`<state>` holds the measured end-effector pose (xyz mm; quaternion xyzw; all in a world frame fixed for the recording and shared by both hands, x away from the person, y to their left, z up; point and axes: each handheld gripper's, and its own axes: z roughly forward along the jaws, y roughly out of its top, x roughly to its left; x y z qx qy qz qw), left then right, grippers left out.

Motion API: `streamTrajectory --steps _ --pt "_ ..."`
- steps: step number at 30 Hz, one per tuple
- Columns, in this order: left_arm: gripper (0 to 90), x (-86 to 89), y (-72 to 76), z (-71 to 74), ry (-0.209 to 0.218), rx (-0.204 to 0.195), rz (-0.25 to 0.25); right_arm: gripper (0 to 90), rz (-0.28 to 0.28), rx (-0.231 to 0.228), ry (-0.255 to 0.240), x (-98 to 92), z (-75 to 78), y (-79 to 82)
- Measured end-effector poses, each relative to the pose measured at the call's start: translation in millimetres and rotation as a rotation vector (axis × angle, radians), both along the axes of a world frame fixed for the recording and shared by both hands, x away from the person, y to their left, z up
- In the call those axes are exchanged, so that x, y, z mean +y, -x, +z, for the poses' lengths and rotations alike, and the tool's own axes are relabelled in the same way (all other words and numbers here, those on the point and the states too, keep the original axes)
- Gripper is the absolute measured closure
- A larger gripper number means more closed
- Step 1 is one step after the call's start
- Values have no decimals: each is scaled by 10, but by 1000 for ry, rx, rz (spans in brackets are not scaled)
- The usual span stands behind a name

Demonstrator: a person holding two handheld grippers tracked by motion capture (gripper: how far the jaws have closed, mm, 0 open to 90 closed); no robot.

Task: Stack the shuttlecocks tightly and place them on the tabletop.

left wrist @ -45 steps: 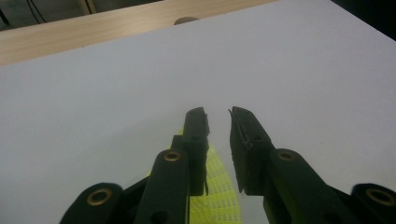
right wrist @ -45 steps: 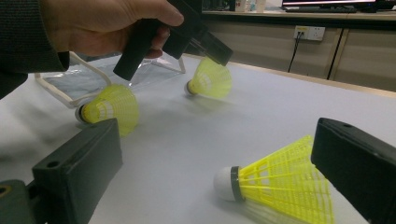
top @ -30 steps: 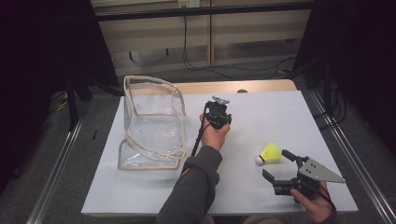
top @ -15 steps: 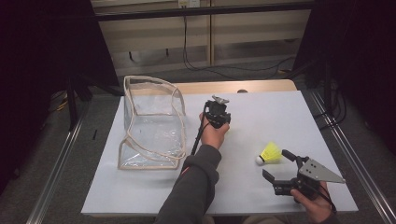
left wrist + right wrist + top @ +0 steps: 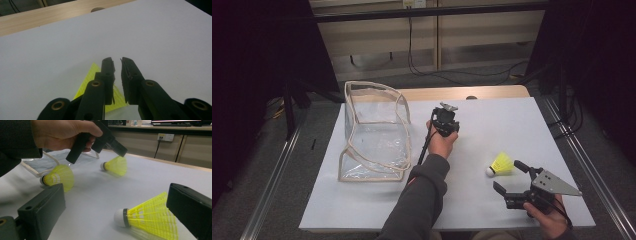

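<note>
Right fingers (image 5: 120, 212) were wide around shuttlecock (image 5: 147, 221) at 4 o'clock on surface (image 5: 492, 125); left fingers (image 5: 117, 72) nearly closed, empty. Light, crushable skirt, likely; grip the cork.

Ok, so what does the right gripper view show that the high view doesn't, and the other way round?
Right gripper view: two more yellow shuttlecocks, the left shuttlecock near the clear bag and the far shuttlecock beneath the left gripper, plus a wall socket. High view: the bag's full upright shape and the right hand. Both: the near shuttlecock lying at the right gripper's open jaws, the left hand, and the white table.
</note>
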<state>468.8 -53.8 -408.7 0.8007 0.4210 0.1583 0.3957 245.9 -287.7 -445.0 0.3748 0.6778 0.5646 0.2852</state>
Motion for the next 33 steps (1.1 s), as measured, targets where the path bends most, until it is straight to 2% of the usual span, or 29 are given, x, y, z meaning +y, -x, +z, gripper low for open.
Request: streamTrajectory --steps 8,16,22,23,28,33 --pt "799 56 10 33 -19 -2 17 14 4 -2 4 8 2 1" --pt "799 79 14 27 -19 3 29 14 5 -3 4 10 3 3" --pt "792 95 17 32 -1 -3 39 14 5 -3 3 9 3 2" --pt "790 106 16 39 -10 -2 30 14 5 -4 3 9 2 1" --pt "758 116 32 50 -1 -3 34 14 6 -2 4 10 3 2" --pt "696 136 59 77 33 -8 44 14 5 -1 5 7 1 2"
